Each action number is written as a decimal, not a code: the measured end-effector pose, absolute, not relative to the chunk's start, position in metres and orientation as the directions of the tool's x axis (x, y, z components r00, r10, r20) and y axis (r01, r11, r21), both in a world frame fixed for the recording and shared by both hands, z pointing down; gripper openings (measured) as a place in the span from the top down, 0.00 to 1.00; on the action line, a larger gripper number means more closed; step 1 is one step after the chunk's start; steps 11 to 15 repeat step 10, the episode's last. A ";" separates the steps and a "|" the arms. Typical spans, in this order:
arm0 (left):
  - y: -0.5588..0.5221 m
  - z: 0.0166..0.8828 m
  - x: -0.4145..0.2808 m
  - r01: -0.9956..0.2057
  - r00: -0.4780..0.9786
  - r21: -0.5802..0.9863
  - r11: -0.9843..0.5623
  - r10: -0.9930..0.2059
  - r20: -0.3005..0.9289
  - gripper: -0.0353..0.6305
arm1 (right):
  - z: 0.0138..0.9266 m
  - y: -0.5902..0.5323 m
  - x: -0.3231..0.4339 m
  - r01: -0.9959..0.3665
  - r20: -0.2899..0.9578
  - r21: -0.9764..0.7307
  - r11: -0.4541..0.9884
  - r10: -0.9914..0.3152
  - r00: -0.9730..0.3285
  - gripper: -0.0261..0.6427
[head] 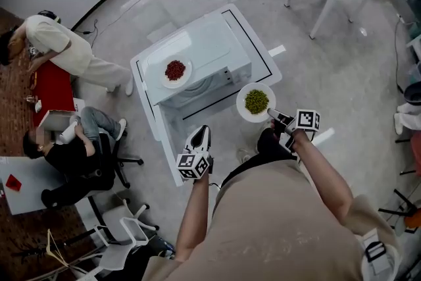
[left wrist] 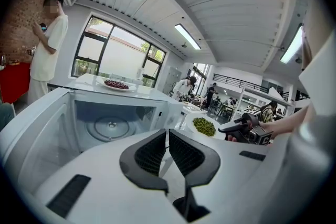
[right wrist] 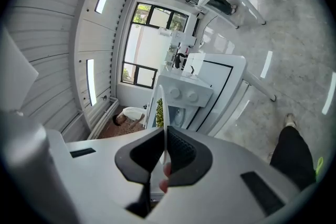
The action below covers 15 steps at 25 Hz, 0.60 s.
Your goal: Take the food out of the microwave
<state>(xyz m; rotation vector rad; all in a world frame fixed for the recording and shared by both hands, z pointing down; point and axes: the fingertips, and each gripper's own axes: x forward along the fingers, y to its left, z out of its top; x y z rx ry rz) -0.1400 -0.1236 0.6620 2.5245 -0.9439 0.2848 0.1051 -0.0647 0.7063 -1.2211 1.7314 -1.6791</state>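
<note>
- Microwave [head: 204,56] on white table [head: 275,73], front open toward the person holding the grippers; glass turntable [left wrist: 111,126] visible inside the cavity in left gripper view.
- Plate of green food [head: 256,102]: outside the microwave, in the air just off its front right corner, roughly level.
- Right gripper [head: 272,115]: jaws clamped on the near rim of that plate; rim seen edge-on between the pads [right wrist: 181,152] in right gripper view.
- Left gripper [head: 200,135]: jaws drawn together with only a sliver of gap, nothing between them; low in front of the open cavity, well apart from the plate of green food.
- Second plate with red food [head: 175,70]: resting on top of the microwave, toward its left side.
- Background, far left of head view: seated person [head: 66,154]; another person [head: 59,46] bent over a red surface [head: 52,85].
</note>
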 end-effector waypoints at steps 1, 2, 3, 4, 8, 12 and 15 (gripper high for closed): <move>-0.123 0.661 -0.139 -0.662 0.748 0.320 -0.677 -0.576 0.330 0.94 | 0.707 -0.065 0.105 -0.294 0.267 -0.948 -0.124 -0.812 -0.518 0.93; -0.122 0.660 -0.138 -0.662 0.748 0.321 -0.677 -0.577 0.328 0.93 | 0.707 -0.065 0.104 -0.287 0.265 -0.950 -0.125 -0.812 -0.520 0.93; -0.122 0.660 -0.138 -0.662 0.748 0.321 -0.677 -0.577 0.327 0.94 | 0.706 -0.065 0.103 -0.277 0.260 -0.953 -0.127 -0.812 -0.522 0.93; -0.122 0.660 -0.137 -0.662 0.748 0.322 -0.677 -0.578 0.325 0.94 | 0.706 -0.066 0.102 -0.271 0.257 -0.954 -0.127 -0.812 -0.524 0.93; -0.125 0.658 -0.141 -0.663 0.748 0.323 -0.675 -0.581 0.321 0.93 | 0.708 -0.068 0.099 -0.293 0.270 -0.948 -0.127 -0.807 -0.524 0.93; -0.127 0.657 -0.144 -0.663 0.748 0.323 -0.676 -0.582 0.318 0.94 | 0.710 -0.069 0.100 -0.333 0.294 -0.935 -0.126 -0.802 -0.520 0.93; -0.127 0.657 -0.144 -0.663 0.748 0.323 -0.676 -0.582 0.318 0.94 | 0.710 -0.069 0.100 -0.333 0.294 -0.935 -0.126 -0.802 -0.520 0.93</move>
